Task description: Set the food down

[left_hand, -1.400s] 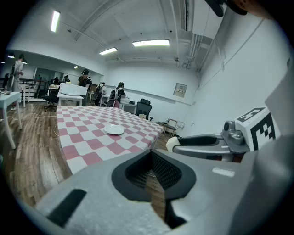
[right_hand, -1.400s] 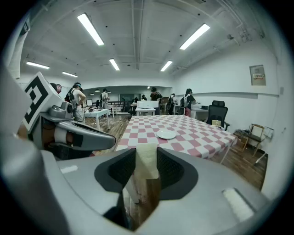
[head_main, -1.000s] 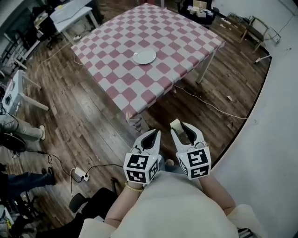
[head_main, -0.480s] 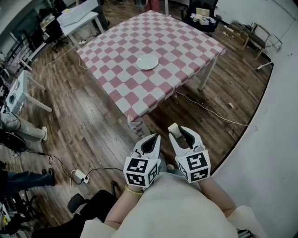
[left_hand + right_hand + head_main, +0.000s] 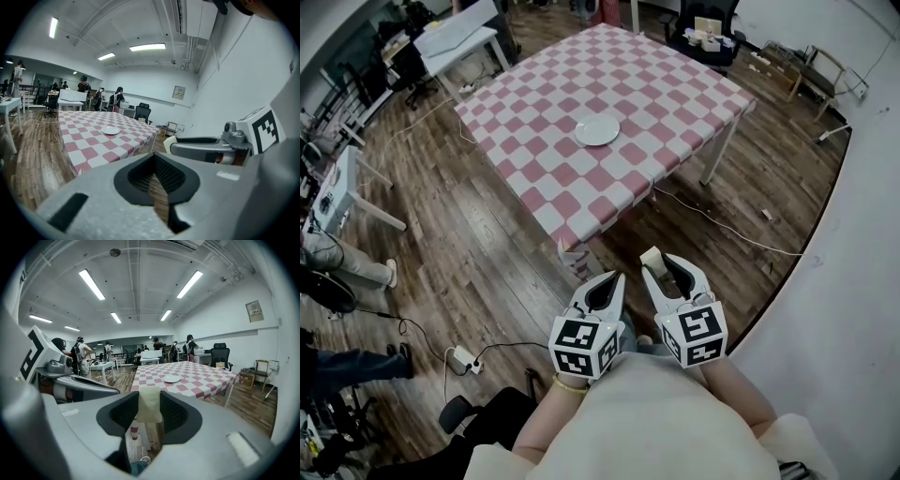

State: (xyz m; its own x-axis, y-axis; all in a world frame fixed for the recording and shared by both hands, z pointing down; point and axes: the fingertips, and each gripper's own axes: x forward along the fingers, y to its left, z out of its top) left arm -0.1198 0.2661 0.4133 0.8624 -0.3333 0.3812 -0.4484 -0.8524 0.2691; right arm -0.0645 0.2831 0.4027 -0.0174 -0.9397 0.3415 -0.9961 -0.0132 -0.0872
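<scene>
Food (image 5: pixel 650 254) is pinched in your right gripper (image 5: pixel 662 263). Your left gripper (image 5: pixel 613 278), just beside it, has its jaws pressed together.

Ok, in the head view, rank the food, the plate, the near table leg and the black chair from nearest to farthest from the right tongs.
1. The food: gripped at the tips of the right tongs.
2. The table leg: to their left, under the near corner.
3. The plate: ahead, mid-table.
4. The black chair: beyond the table's far side.
</scene>
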